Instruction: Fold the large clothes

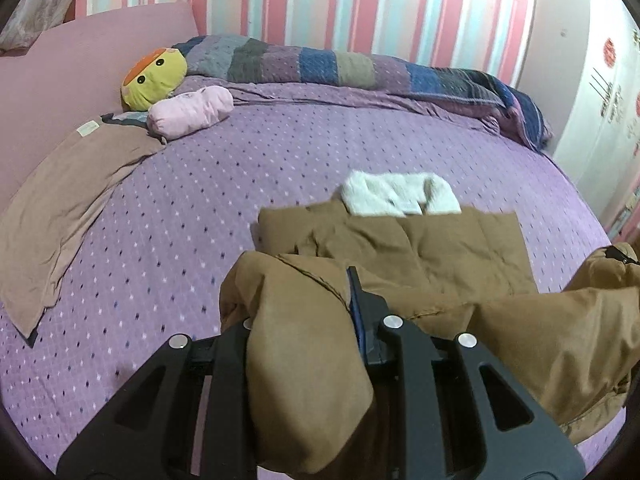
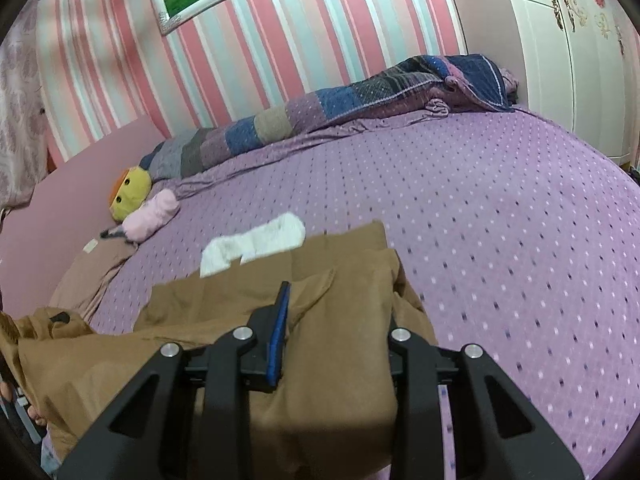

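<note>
The left gripper (image 1: 304, 312) is clamped on a bunched lower corner of the brown coat (image 1: 420, 248), and the right gripper (image 2: 336, 312) pinches the other corner, the coat's white-collared top lying flat on the purple bedspread (image 2: 500, 220). To fold cleanly, both hands should probably carry the hem level toward the white collar (image 1: 400, 194). Fabric hides each gripper's outer finger, and the hem between them is cut off.

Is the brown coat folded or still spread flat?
Partly folded: brown coat has its sides turned in on the bed, and its lower end hangs lifted in left gripper and right gripper.
</note>
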